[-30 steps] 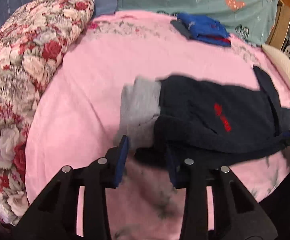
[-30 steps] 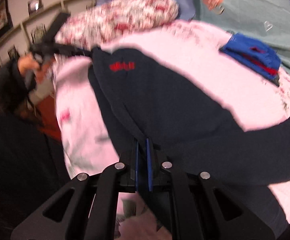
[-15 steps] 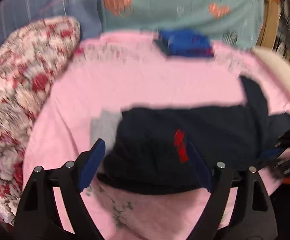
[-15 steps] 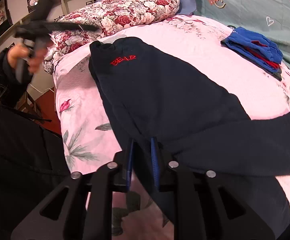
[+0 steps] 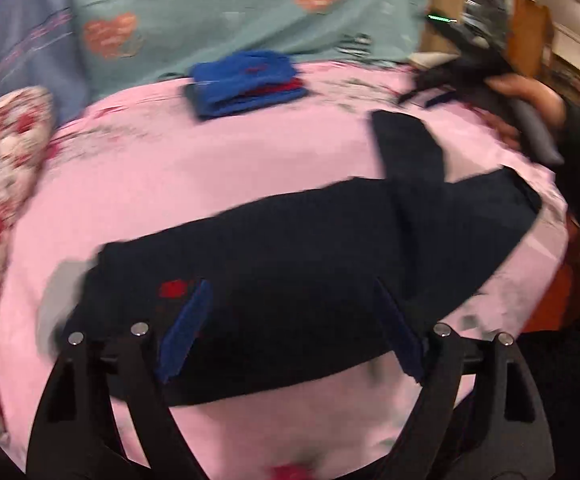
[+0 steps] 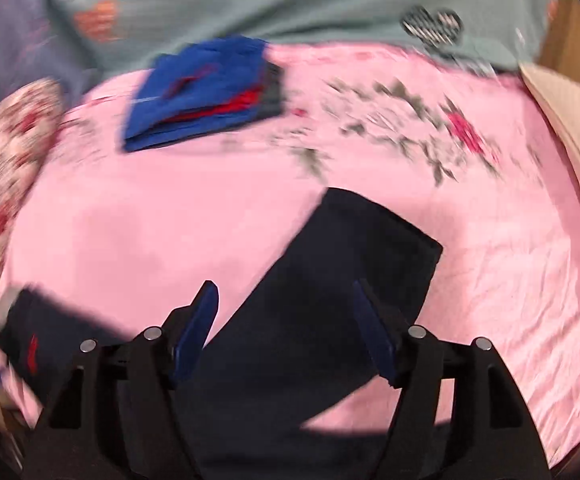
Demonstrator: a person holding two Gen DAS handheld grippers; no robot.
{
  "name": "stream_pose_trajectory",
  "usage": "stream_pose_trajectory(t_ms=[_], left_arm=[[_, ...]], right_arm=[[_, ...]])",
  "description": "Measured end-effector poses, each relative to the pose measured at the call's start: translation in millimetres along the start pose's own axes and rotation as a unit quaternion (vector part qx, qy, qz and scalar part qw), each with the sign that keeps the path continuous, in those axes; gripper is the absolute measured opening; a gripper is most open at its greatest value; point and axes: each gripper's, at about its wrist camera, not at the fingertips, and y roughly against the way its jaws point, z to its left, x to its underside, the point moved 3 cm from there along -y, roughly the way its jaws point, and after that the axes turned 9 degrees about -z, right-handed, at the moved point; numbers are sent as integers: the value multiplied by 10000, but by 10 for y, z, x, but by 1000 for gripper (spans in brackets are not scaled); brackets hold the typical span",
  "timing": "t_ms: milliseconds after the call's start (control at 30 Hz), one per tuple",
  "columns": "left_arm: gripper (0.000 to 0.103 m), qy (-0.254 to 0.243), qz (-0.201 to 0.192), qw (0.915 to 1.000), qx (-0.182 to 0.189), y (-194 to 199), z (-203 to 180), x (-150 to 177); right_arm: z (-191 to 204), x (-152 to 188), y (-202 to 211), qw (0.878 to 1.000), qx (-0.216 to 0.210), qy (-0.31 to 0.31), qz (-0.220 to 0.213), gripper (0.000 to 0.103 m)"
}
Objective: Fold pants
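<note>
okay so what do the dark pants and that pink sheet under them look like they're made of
Dark pants: seemingly a thick, soft knit, maybe fleece or sweatshirt cotton; matte navy that lies in heavy, rounded folds with no sheen. Motion blur hides the weave, so this is a guess.
Pink sheet: looks like thin woven cotton or a blend; smooth and matte, with fine creases and a printed flower pattern.

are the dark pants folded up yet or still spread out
Still mostly spread: the dark pants lie long across the pink bedsheet, one leg end angled apart.
</note>
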Motion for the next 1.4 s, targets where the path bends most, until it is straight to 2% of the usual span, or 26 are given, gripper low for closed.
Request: stream_pose_trajectory(t_ms=[67,133,167,233,267,300,333,367,467,533,633,700,767,833,900,933,967,1067,1100,1167,1233,1367,1400], left_arm=[[84,-213,80,9988,434,-208,-355,-55],[84,-302,199,9971,668,-371,-562,-66],[84,-308,303,9956,830,-468,-649,-59],[83,-287,475,9940,939,-566,-737,-10],[82,-270,585,9926,1025,-609,-755,22],[80,-266,635,9920,1055,-625,-751,34],[78,-266,673,9915,1084,-637,-733,52],[78,-258,691,9911,1112,-645,-710,61],[76,-235,689,9902,1192,-644,-681,68],[76,-269,654,9895,1259,-625,-688,67],[76,-317,634,9894,1268,-653,-748,129],[76,-359,630,9888,1308,-651,-788,140],[76,-441,656,9883,1307,-648,-818,167],[77,-583,684,9884,1226,-661,-864,192],[77,-732,692,9885,1125,-672,-913,200],[77,-756,702,9884,1115,-674,-933,190],[77,-767,725,9883,1099,-680,-952,187],[76,-765,733,9883,1098,-660,-985,167],[72,-768,728,9881,1120,-647,-995,168],[71,-746,731,9882,1117,-626,-990,184],[71,-749,747,9883,1096,-638,-998,194],[69,-1049,692,9873,975,-660,-1106,223],[60,-1057,669,9871,995,-660,-1111,221]], right_arm=[[13,-59,-285,9992,374,-70,128,70],[15,-74,-543,9958,891,115,184,70],[-4,-53,-654,9944,1013,123,277,69],[-93,7,-803,9938,1020,75,436,42],[-112,22,-792,9944,974,90,395,34],[-124,38,-773,9946,937,208,382,13],[-158,60,-705,9957,826,233,335,7],[-196,56,-655,9968,718,179,290,5],[-419,73,-175,9994,226,-107,-247,5],[-647,216,327,9967,-67,-325,-735,4],[-1057,673,1116,9859,-287,-697,-1495,4],[-1298,1055,1451,9786,-270,-973,-1791,4],[-1564,1530,1525,9743,-260,-1358,-1781,4],[-1787,1978,1386,9723,-277,-1717,-1560,4],[-1901,2275,1241,9693,-293,-1988,-1418,4],[-1933,2382,1182,9655,-435,-2122,-1446,3],[-1911,2408,1193,9627,-499,-2143,-1575,3],[-1838,2362,1244,9650,-488,-2045,-1566,4],[-1825,2341,1266,9663,-481,-1987,-1565,5],[-1808,2270,1310,9689,-455,-1892,-1531,9],[-1880,2246,1325,9674,-392,-1998,-1508,52],[-1912,2217,1284,9655,-391,-2081,-1515,52],[-1911,2217,1269,9663,-391,-2069,-1482,42]])
